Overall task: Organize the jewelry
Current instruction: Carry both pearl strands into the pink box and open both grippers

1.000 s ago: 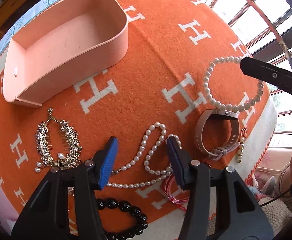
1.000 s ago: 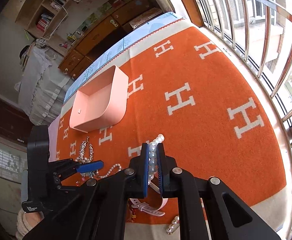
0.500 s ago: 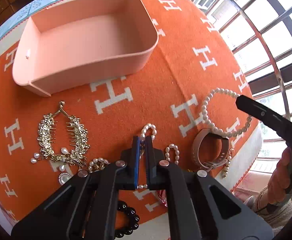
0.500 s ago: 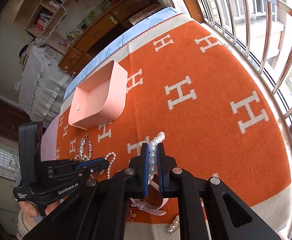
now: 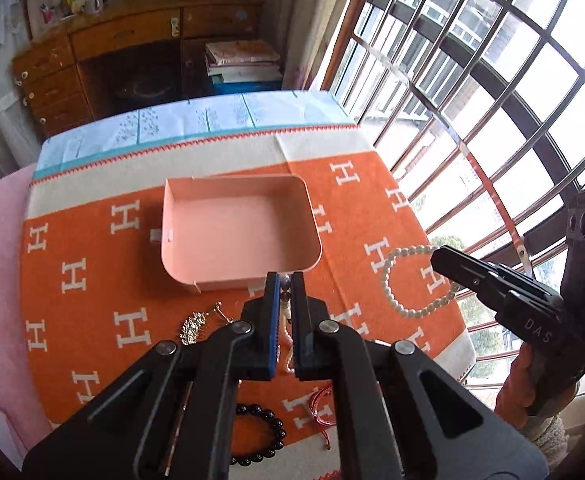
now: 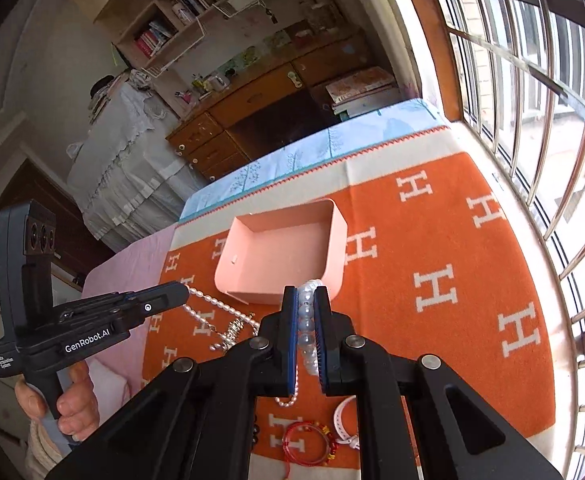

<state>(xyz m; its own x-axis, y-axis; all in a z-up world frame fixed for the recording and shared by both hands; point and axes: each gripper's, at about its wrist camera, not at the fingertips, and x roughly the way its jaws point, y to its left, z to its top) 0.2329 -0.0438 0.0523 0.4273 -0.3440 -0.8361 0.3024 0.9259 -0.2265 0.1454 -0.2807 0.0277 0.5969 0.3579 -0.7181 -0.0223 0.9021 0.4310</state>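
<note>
Left claw (image 5: 285, 280) is clamped on a thin pearl strand (image 6: 228, 309), which trails down from its tip toward the blanket (image 5: 100, 280); right claw (image 5: 438, 254) is clamped on a ring of larger pearls (image 5: 396, 300) that hangs below its tip. Both hang clear of the blanket, each with a load. Just under and behind the left claw lie the pieces not yet picked: a black bead bracelet (image 5: 266, 430), a red cord bracelet (image 5: 324, 406) and a gold comb (image 5: 194, 326). In the right view a white watch strap (image 6: 344, 420) also lies near the blanket's close edge. Directly ahead of both claws, a short way past the tips, sits the pink tray (image 5: 172, 248), upright and empty as far as can be seen. Beyond it are the pale border of the blanket, a blue sheet (image 5: 196, 124) and a wooden desk (image 5: 132, 40). Judgement: step in hand is the carry, both pearl pieces lifted and headed for the tray. Next move calls for bringing each tip forward over the tray's near wall, high enough that the dangling pearls clear the rim, lowering, then opening. The long strand may drag the comb or catch on the rim. Rest of the task is ahead.
</note>
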